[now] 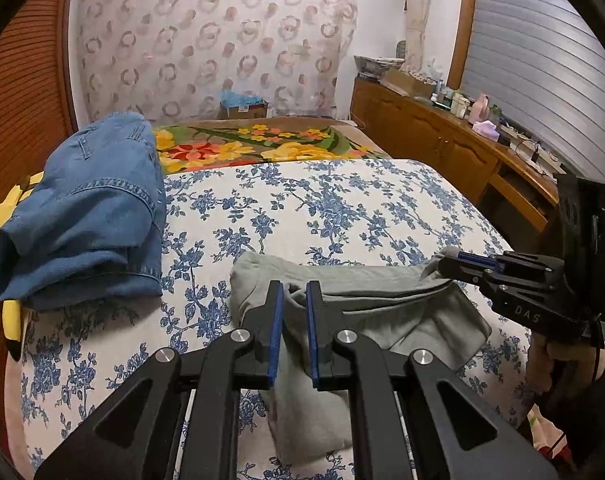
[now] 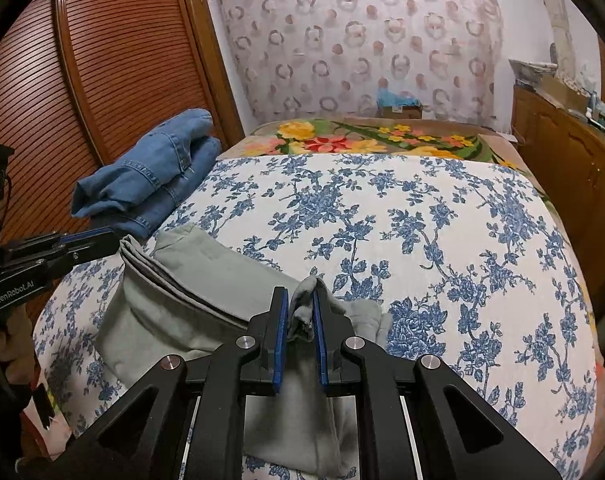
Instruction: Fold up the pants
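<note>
Grey-green pants [image 1: 382,312] lie partly folded near the front edge of the bed; they also show in the right wrist view [image 2: 174,304]. My left gripper [image 1: 295,292] is shut on a bunched fold at the pants' left end. My right gripper [image 2: 301,300] is shut on a fold at their right end. Each gripper shows in the other's view, the right one [image 1: 454,258] at the pants' right end and the left one [image 2: 114,236] at the layered left edge.
A folded pile of blue denim [image 1: 86,216] sits at the bed's left side, beside a slatted wooden door [image 2: 102,60]. The blue-flowered bedspread [image 2: 422,232] reaches back to a bright floral blanket [image 1: 262,144]. A wooden cabinet [image 1: 442,140] with clutter lines the right wall.
</note>
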`<state>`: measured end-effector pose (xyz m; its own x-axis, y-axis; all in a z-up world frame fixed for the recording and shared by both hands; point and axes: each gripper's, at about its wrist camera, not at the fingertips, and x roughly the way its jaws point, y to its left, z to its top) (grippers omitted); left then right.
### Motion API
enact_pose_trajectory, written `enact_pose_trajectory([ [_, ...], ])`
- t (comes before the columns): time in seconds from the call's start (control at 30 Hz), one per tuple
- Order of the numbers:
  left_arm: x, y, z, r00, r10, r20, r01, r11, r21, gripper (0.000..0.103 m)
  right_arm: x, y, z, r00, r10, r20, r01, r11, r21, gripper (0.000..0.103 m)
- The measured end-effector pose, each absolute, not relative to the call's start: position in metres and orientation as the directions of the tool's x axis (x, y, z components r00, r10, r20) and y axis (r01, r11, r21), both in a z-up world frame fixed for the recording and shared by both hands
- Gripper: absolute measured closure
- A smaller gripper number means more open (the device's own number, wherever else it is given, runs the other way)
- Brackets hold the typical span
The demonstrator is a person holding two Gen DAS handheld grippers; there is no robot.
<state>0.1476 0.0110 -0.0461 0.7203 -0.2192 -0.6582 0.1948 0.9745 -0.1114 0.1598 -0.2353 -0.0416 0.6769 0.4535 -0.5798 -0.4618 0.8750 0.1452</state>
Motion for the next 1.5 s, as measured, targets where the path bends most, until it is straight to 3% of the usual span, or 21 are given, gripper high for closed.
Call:
enact_pose_trajectory([
  [0.1,0.145,0.011,-0.046,0.730,-0.207,-0.651,0.186,0.977,-0.103,0.081,0.157,-0.233,-0.040,0.691,0.436,-0.576,-0.461,0.880,0.114,0.084],
  [0.2,0.142,0.011,-0.049,0.745,-0.181,-0.643,0.170,0.982,-0.079,0.077,0.157,-0.235,-0.040,0.697,0.433,-0.572,-0.458,0.882,0.111,0.079],
  [0.27,0.142,0.012,-0.052,0.737,-0.190,-0.649,0.176,0.981,-0.088,0.071,0.157,-0.237,-0.038,0.700,0.433,-0.568,-0.454,0.884,0.113,0.071],
  [0.33,0.141,0.013,-0.054,0.733,-0.200,-0.651,0.179,0.979,-0.099,0.054,0.156,-0.239,-0.037,0.707,0.429,-0.562,-0.452,0.886,0.108,0.055],
  [0.53,0.136,0.014,-0.065,0.716,-0.214,-0.665,0.188,0.976,-0.111,0.033,0.149,-0.246,-0.036,0.716,0.419,-0.559,-0.450,0.888,0.089,0.051],
  [0.93,0.132,0.017,-0.100,0.649,-0.178,-0.740,0.174,0.981,-0.084,0.032,0.149,-0.244,-0.064,0.641,0.372,-0.672,-0.473,0.881,0.036,0.051],
  [1.33,0.130,0.018,-0.113,0.639,-0.181,-0.747,0.175,0.981,-0.087,0.030,0.116,-0.275,-0.064,0.624,0.413,-0.663,-0.464,0.879,0.111,0.051],
  [1.5,0.130,0.018,-0.114,0.644,-0.180,-0.744,0.175,0.981,-0.086,0.029,0.109,-0.276,-0.065,0.609,0.429,-0.666,-0.484,0.867,0.116,0.065],
])
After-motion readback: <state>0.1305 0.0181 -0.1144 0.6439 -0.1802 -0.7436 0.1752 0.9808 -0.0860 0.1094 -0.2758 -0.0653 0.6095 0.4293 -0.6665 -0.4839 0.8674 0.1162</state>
